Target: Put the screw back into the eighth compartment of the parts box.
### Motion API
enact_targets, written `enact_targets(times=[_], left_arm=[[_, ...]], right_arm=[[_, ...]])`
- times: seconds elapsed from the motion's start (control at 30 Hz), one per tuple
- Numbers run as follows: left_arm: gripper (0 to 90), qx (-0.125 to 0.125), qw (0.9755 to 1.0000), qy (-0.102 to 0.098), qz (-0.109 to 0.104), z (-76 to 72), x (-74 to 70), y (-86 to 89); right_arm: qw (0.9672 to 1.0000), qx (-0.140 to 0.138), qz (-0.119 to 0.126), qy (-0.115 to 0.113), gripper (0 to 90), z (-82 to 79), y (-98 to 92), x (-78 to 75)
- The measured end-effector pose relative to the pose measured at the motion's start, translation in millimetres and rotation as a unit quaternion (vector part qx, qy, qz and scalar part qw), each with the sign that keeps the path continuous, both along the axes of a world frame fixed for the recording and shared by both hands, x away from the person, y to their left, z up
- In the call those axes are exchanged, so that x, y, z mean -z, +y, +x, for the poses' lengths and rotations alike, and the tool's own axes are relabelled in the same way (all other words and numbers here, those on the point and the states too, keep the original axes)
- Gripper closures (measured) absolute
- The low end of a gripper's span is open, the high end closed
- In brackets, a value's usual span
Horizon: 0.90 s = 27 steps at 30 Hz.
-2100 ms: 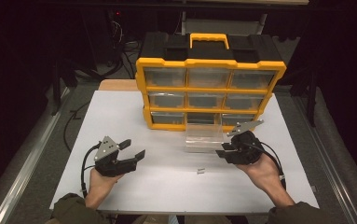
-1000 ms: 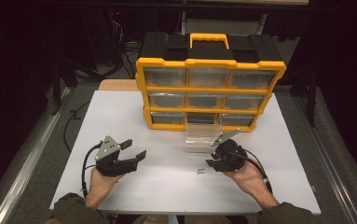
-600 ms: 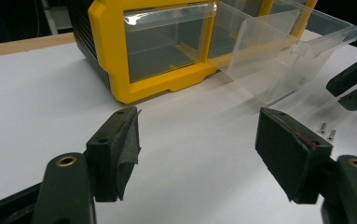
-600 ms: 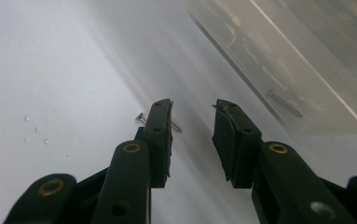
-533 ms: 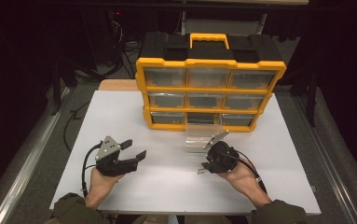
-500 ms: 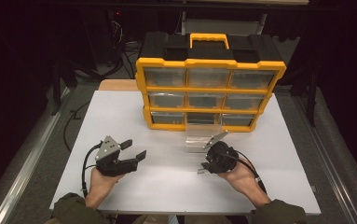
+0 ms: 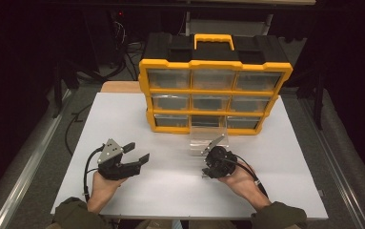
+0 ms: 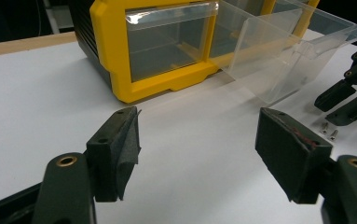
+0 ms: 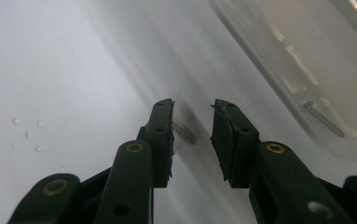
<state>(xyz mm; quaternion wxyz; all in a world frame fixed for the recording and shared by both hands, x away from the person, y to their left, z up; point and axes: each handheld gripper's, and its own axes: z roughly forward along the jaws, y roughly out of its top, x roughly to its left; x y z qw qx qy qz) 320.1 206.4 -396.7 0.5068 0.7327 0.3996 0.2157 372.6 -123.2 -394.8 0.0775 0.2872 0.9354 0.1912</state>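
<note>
Threaded metal screw (image 9: 183, 132) — between matte black right claw (image 9: 192, 116) jaws, closing.

Each claw is matte black. The left claw (image 7: 135, 159) carries a grey three-cornered plate on top, and a thin black cable trails from its body. In the left gripper view its pads (image 8: 120, 149) are thick and rough, with brass-ringed holes at the finger joints. The right claw (image 7: 210, 170) trails a similar cable. Both sleeves (image 7: 73, 217) are olive green.
</note>
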Motion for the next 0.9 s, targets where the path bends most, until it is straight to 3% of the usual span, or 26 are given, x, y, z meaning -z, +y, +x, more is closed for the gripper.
enact_targets(times=[0.9], left_arm=[[30.9, 0.002, 1.0, 0.0, 0.002, -0.3, 0.2, -1.1]], right_arm=[[0.9998, -0.001, -0.016, 0.008, 73.8, 6.7, 8.6, 7.8]])
